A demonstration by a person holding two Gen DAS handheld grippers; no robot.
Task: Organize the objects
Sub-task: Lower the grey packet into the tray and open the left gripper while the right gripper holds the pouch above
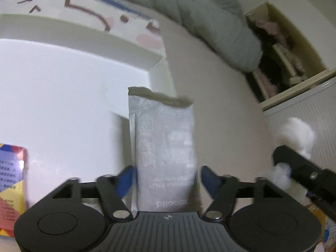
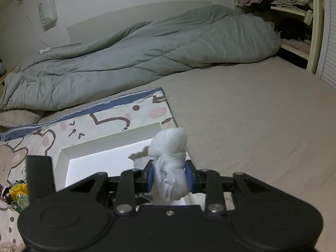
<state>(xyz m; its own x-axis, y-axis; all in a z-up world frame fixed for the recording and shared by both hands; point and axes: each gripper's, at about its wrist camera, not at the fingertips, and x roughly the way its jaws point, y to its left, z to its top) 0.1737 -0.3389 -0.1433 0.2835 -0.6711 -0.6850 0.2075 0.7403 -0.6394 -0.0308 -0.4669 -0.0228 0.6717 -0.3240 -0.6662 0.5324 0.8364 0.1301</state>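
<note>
Left wrist view:
- My left gripper [image 1: 166, 180], bottom centre. Its blue fingers [image 1: 125, 181] stand apart, clear of what lies between them.
- Grey pouch [image 1: 163, 147], centre, upright between those fingers with a gap on each side, printed text upside down near its lower end. Its far end reaches over the near corner of the white tray; whether it rests on anything I cannot tell.
- White tray [image 1: 63, 96], left half of the frame, shallow, with raised walls.
- Colourful packet [image 1: 11, 187], lower left edge, lying on the tray floor.
- Patterned mat [image 1: 88, 6], upper left, beyond the tray.
- Grey duvet [image 1: 210, 21], top centre, on the beige bed [image 1: 220, 105].
- Open shelf [image 1: 281, 52] with clothes, upper right.
- My right gripper, a black arm at the right edge, with white cloth showing at its tip.

Right wrist view:
- My right gripper [image 2: 169, 177], bottom centre, fingers clamped on the cloth.
- White cloth bundle [image 2: 170, 163], centre, knotted, its top rising above the fingers in front of the tray's right corner.
- Tray, centre left, on the mat.
- Yellow toy [image 2: 17, 191], lower left, on the mat.
- White bag [image 2: 47, 10] marked SWEET, upper left, on the wall.
</note>
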